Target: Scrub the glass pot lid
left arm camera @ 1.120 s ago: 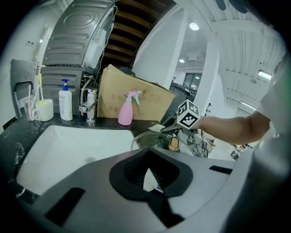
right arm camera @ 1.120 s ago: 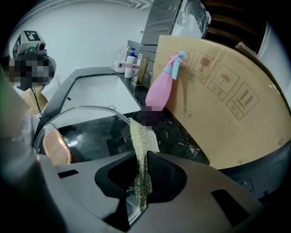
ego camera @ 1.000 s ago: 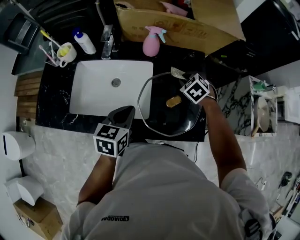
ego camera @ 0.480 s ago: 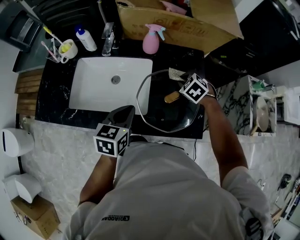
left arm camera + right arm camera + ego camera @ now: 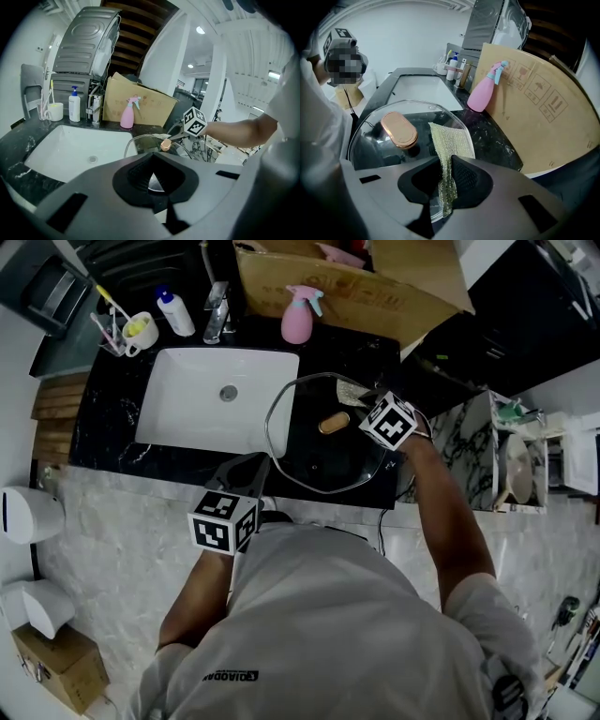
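Right claw (image 5: 443,187): we pinch the cloth (image 5: 447,140) between its jaws.
Cloth: spread just ahead of that claw, flat on the lid (image 5: 370,140).
Lid: under our right claw, on the bench (image 5: 490,136).
Left claw (image 5: 153,186): pressed together, empty, with the lid ahead of it.

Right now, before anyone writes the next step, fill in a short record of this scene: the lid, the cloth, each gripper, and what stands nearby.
Lid: glass pot lid lies on the black counter, knob up, its rim reaching over the sink.
Cloth: mesh cloth rests on the lid beside the knob.
Right gripper: shut on the cloth.
Left gripper: jaws together, empty, near the counter's front edge, off the lid.
Nearby: pink spray bottle behind the lid, in front of a cardboard box.
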Demonstrator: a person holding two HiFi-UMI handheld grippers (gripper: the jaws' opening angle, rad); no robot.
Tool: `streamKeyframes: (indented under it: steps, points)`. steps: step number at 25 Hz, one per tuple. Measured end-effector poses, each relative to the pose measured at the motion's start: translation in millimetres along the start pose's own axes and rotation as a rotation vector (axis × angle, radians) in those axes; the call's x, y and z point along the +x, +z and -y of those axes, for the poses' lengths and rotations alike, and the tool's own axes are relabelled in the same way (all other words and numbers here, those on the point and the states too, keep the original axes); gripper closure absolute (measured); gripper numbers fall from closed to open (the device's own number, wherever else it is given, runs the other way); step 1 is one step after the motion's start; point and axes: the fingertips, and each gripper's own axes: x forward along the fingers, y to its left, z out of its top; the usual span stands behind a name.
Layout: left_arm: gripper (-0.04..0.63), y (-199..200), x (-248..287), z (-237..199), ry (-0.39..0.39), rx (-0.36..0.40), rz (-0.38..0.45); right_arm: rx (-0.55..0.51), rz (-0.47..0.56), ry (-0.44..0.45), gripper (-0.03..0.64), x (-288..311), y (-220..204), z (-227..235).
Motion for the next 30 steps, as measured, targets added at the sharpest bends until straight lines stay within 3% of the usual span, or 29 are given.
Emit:
streamKeyframes:
  steps: [20,30]
  points:
    - [0.583,-24.1,-31.1,60.5,0.029,0.022,0.017,0.001,0.012,-0.026,0.532,-38.0,-44.7,-46.9]
    - [0.583,-33.2,-25.9,69.5,-0.013,0.027,-0.009,0.098,0.001,-0.063,0.531,-48.3,-46.7,-81.4]
